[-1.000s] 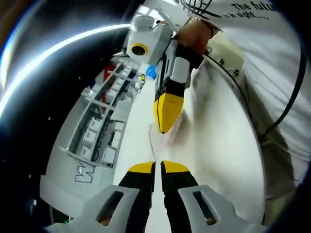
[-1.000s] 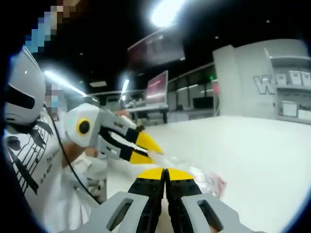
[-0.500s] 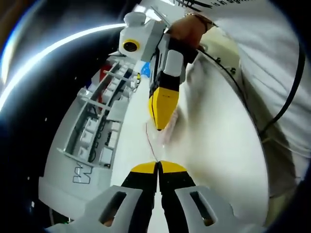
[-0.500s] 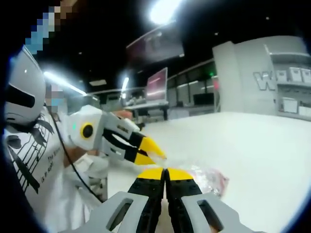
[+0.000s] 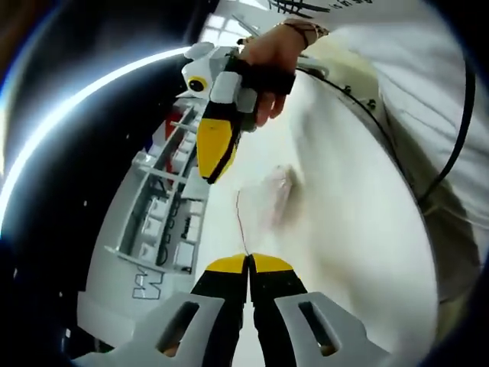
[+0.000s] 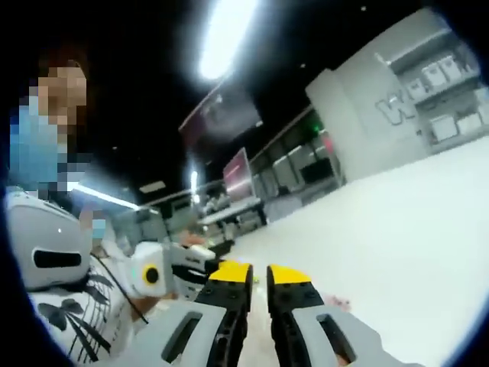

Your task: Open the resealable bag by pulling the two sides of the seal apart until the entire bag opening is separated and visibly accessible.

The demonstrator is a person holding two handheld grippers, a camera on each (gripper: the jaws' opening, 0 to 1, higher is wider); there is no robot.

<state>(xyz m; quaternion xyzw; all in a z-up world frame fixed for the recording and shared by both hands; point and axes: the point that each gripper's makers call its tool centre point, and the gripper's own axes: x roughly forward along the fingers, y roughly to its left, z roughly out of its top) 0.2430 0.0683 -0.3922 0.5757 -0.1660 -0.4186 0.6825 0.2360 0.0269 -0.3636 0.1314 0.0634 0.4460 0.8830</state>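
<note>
One bag (image 5: 273, 197) edge sits clenched in left jaws; right jaws slightly parted, apart.

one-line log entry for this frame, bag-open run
stage: seal pull | left gripper: shut on bag edge | right gripper: slightly open, raised off bag | bag: on white table, opening state unclear

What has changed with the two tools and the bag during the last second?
The right tool has let go of the bag and moved up and away; its jaws now stand slightly apart. The left tool stays shut on the bag's edge, and the bag remains on the white table.
</note>
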